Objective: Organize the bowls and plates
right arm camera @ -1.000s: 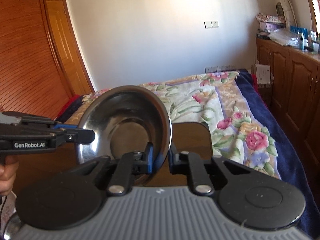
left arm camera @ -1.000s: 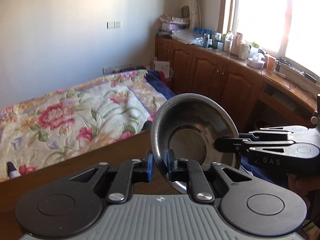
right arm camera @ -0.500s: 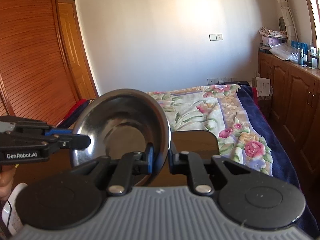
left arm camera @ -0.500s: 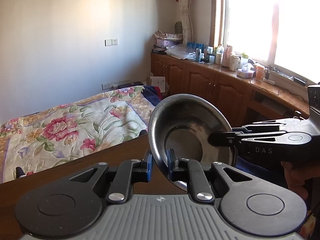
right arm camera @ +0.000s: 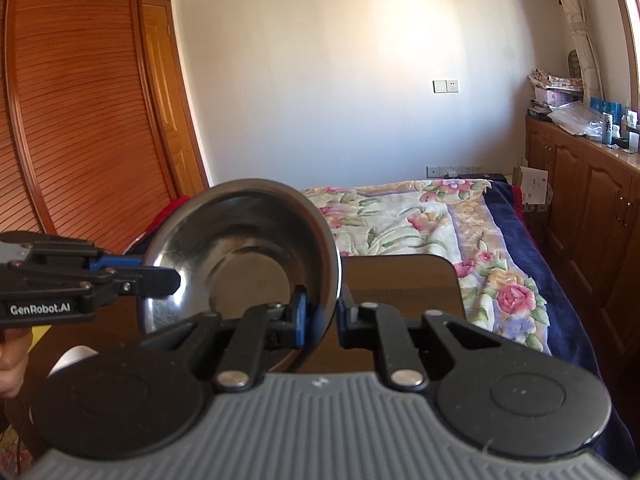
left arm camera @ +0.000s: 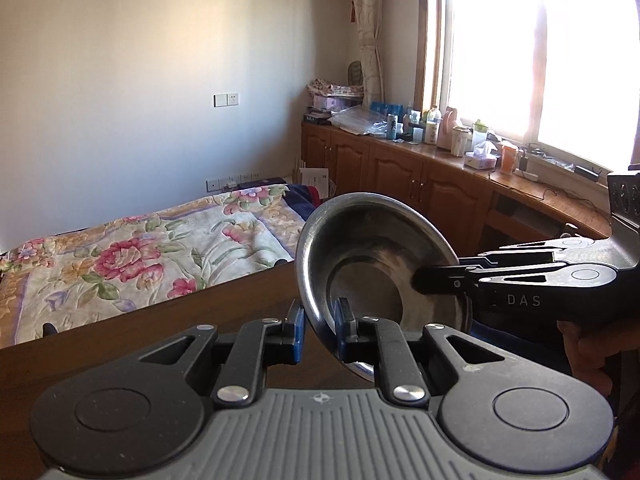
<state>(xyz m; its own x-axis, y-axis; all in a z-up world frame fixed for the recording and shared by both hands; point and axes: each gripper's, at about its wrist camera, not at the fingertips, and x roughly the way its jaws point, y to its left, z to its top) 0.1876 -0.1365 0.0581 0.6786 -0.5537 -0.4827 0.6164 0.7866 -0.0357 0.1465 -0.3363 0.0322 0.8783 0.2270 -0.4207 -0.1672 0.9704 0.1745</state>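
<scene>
Left wrist view: bowl (left arm camera: 380, 264) is pinched on edge by both grippers, left gripper (left arm camera: 318, 330) and right gripper (right arm camera: 322, 316), above the desk (left arm camera: 160, 328); easily dropped if one lets go.

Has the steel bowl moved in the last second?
Yes. The steel bowl, pinched by both the left gripper and the right gripper, has risen: the bed now sits lower behind it.

floral bedspread (left arm camera: 160, 248), wooden cabinets (left arm camera: 400, 176), louvred wardrobe (right arm camera: 80, 120)

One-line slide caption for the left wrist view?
Both grippers, left gripper and right gripper, clamp opposite rims of a tilted steel bowl above a wooden table, bed behind.
</scene>
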